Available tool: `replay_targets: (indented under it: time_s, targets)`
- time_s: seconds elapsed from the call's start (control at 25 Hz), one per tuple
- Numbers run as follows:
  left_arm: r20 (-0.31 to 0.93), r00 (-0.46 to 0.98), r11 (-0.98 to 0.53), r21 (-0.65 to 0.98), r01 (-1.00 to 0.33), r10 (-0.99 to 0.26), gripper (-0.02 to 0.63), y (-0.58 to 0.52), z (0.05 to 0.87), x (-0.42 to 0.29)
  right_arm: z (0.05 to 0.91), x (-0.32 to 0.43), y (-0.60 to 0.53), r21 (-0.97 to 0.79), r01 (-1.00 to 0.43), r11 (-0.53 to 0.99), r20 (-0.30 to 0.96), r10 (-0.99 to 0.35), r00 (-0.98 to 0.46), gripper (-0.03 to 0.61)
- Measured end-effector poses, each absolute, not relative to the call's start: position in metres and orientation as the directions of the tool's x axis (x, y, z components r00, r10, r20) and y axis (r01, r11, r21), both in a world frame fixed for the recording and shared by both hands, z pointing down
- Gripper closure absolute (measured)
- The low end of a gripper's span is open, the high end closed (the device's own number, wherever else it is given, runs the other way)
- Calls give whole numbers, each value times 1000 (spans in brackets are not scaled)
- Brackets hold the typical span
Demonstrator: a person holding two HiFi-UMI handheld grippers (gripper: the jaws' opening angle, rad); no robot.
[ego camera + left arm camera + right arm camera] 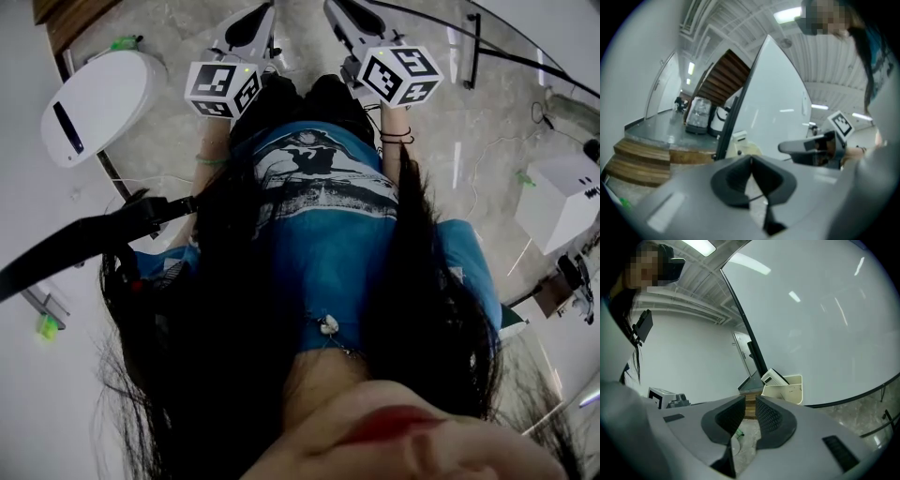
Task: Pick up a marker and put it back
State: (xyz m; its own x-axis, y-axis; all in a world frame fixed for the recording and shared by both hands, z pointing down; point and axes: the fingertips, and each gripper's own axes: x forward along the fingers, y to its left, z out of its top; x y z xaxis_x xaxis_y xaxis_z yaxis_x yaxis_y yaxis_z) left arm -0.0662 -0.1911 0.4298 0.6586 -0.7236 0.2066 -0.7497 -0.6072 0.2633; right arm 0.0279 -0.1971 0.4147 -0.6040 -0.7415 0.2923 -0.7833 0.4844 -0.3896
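Observation:
No marker shows clearly in any view. A small green object (739,433) lies on the stone floor, seen through the right gripper's gap; I cannot tell what it is. Both grippers are held up in front of the person's chest, pointing away. My left gripper (251,21) (751,161) has its dark pads touching along their length, with nothing between them. My right gripper (349,14) (750,411) stands with a narrow gap between its ribbed pads (769,416), and nothing is in it. The right gripper's marker cube (841,123) shows in the left gripper view.
A white rounded panel (98,103) lies on the floor at the left and a white box (562,197) at the right. Small green bits (125,42) dot the floor. Wooden steps (637,159) are at the left, and a cream bin (787,387) stands by a dark post.

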Motion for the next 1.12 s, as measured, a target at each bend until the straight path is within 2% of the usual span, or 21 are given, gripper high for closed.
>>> replay_targets:
  time_s: [0.48,0.72,1.12]
  targets:
    - [170,562,-528,211,-823,-809,612,-90,406,-11,400,74,-92,-381,-711,591,249,-675,-694,531]
    - [193,514,-475,214,-854,-836,611,-11,421,43,415,122,-15,-382,-673,633,260,-625,-736,535]
    - [249,415,-383,168,-908,-875,612,138,412,85,411,158,118,-428,-583,691,242,-533,-811,537]
